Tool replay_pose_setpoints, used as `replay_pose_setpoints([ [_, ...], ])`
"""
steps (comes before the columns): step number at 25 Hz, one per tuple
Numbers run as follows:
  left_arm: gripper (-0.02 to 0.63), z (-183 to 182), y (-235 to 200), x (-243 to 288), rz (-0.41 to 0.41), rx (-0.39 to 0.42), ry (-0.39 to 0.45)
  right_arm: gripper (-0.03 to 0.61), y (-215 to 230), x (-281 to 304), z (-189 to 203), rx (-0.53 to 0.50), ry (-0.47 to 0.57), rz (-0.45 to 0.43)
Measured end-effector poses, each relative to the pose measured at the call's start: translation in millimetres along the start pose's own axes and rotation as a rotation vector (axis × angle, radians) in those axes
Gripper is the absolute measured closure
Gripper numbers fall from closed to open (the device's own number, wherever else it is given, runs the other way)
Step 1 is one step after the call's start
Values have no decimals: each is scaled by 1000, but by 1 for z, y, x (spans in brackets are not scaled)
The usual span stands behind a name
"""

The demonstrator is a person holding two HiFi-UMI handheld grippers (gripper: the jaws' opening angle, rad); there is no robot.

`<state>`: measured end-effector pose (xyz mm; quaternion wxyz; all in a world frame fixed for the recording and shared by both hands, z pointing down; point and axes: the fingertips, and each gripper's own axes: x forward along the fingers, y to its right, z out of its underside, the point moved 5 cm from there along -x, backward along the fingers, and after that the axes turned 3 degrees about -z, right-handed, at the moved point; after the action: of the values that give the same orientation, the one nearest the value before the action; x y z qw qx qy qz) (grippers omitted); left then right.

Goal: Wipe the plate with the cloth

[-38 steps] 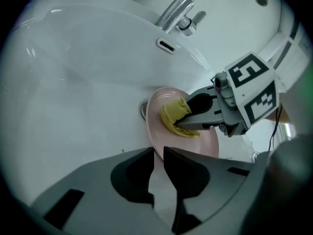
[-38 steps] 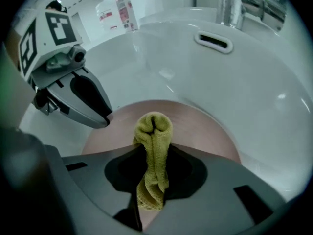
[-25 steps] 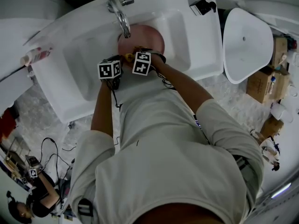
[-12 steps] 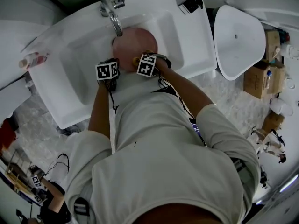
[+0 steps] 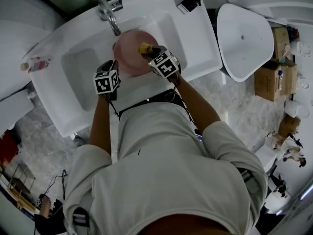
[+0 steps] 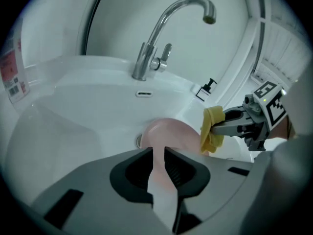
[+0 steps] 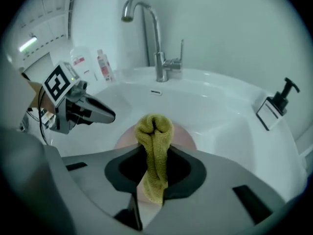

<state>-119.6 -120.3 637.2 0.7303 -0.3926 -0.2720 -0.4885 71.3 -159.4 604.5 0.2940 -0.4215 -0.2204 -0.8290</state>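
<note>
Head view: a pink plate point(image 5: 128, 58) sits tilted in the white sink point(image 5: 83, 70), just below the tap point(image 5: 110, 17). The left gripper point(image 5: 114, 66) meets the plate's near left edge. The right gripper point(image 5: 148, 49) reaches over the plate's right side with a yellow cloth point(image 5: 144, 48) at its tip.

Left gripper view: the plate's rim runs straight down the narrow gap between the jaws and fills it. The jaws are easing apart, yet the pads seem to grip the rim, though the contact is hard to judge here. The right gripper comes in from the right, the cloth bunched at its tip beside the plate.

Right gripper view: the jaws are clenched on the cloth, which stands folded above them and hangs below, with the plate behind it. A soap dispenser point(image 7: 275, 106) stands on the sink's right rim
</note>
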Motion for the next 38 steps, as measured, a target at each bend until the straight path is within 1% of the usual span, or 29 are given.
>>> replay_pose_setpoints([
  [2,544,-7,17,-13,2,10,47,500,1,-15,-4,55,75,21],
  [4,567,-14,34,-26,-6,15,90,500,-1,-26,-5,100,133,14],
  [7,583,-18,63,-44,-10,-1,145,500,-4,-45,0,120,184,-10],
  [9,584,-19,78,-52,-34,-17,176,500,-3,-59,2,104,214,-10],
  [12,584,-20,99,-66,-91,-26,216,500,1,-83,5,77,266,-8],
  [14,584,-23,112,-80,-122,-40,262,500,-1,-101,3,48,302,-11],
  [16,584,-31,124,-97,-154,-48,330,500,-2,-120,-2,15,346,-13],
  [20,584,-54,150,-135,-225,-49,496,500,1,-158,-16,-32,440,-6],
  [22,584,-64,164,-157,-259,-27,568,500,2,-181,-25,-47,496,-1],
  [26,584,-86,190,-205,-335,49,696,500,2,-228,-47,-78,608,5],
  [30,584,-106,216,-243,-363,113,792,500,1,-273,-66,-104,722,17],
  [34,584,-118,239,-264,-367,153,855,500,-2,-309,-75,-131,802,39],
  [38,584,-123,246,-270,-376,172,871,500,1,-325,-76,-143,835,66],
])
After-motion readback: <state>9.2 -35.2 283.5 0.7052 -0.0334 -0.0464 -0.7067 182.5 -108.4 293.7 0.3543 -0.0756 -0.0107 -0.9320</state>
